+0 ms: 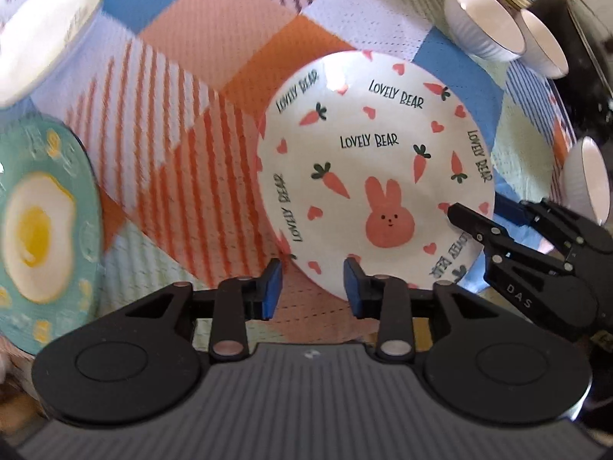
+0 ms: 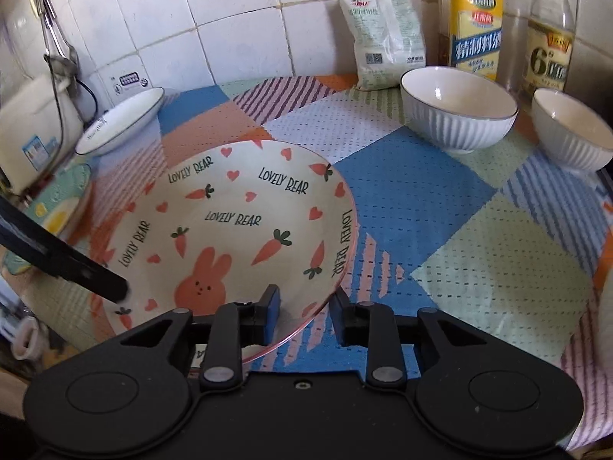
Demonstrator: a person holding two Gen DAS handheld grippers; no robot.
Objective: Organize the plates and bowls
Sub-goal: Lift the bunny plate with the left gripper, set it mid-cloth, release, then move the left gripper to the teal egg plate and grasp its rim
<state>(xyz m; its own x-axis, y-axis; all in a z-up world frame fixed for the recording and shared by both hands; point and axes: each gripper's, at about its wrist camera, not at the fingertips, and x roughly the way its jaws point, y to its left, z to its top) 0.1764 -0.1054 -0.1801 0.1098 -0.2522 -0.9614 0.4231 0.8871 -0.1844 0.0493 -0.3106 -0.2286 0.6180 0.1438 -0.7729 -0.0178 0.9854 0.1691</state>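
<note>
A white "Lovely Bear" plate (image 1: 367,168) with a pink rabbit and carrots lies on the patchwork cloth; it also shows in the right wrist view (image 2: 230,226). My left gripper (image 1: 312,287) is open, its jaws astride the plate's near rim. My right gripper (image 2: 304,308) is open, its jaws either side of the plate's right rim, which looks slightly raised. A teal fried-egg plate (image 1: 42,230) lies at the left. White ribbed bowls (image 2: 458,111) (image 2: 571,126) stand at the back right.
A shallow white bowl (image 2: 122,119) sits at the back left by a white appliance (image 2: 30,130). Bottles (image 2: 475,27) and a white packet (image 2: 383,34) stand against the tiled wall. Another white bowl (image 1: 586,180) stands at the right edge.
</note>
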